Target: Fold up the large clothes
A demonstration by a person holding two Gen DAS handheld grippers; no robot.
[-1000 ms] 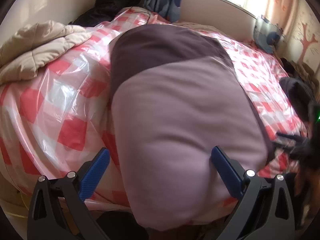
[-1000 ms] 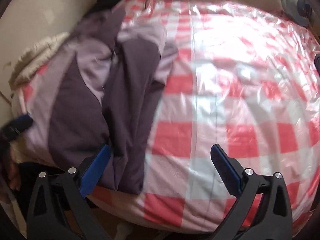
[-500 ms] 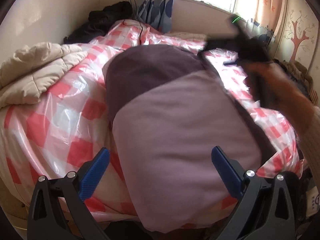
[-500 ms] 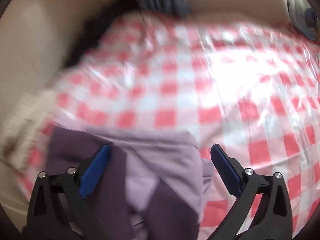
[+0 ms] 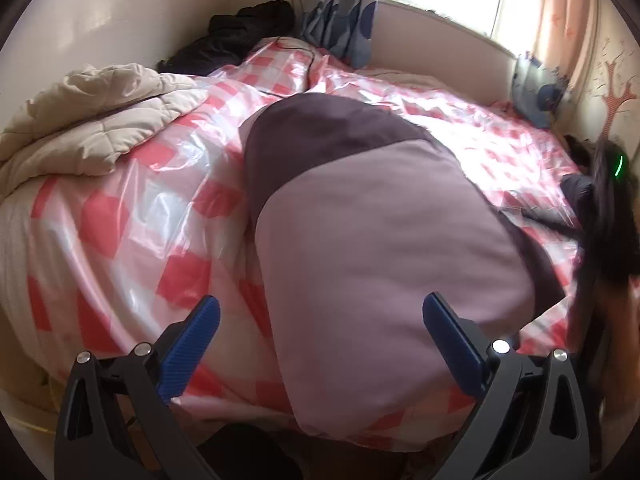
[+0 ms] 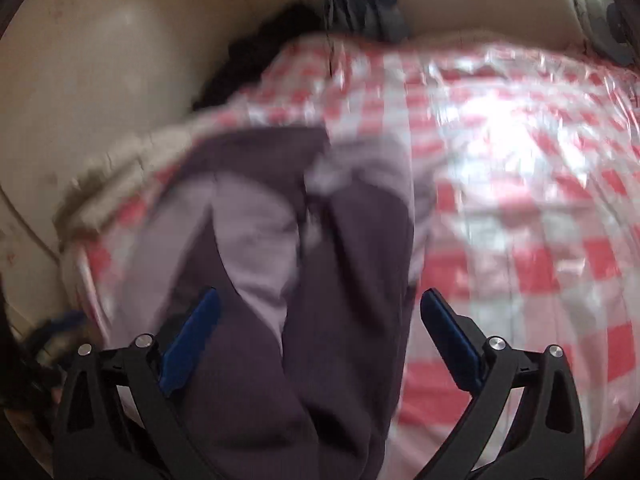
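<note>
A large lilac and dark purple garment [image 5: 372,248] lies folded lengthwise on the bed, its lilac end hanging over the near edge. My left gripper [image 5: 320,328] is open and empty, just above that near end. In the right wrist view the same garment [image 6: 304,280] shows its dark purple sleeves lying along it. My right gripper [image 6: 318,324] is open and empty above the sleeves; it also shows, blurred, at the right edge of the left wrist view [image 5: 612,216].
The bed is covered by a red-and-white checked sheet under clear plastic [image 5: 120,232]. A beige quilt [image 5: 92,120] lies at the left. Dark clothes [image 5: 240,36] are piled at the headboard corner. A window and curtains stand behind.
My right gripper swung out over the far bed and has come back toward me, over the garment's sleeves. My left gripper has risen slightly and stays open.
</note>
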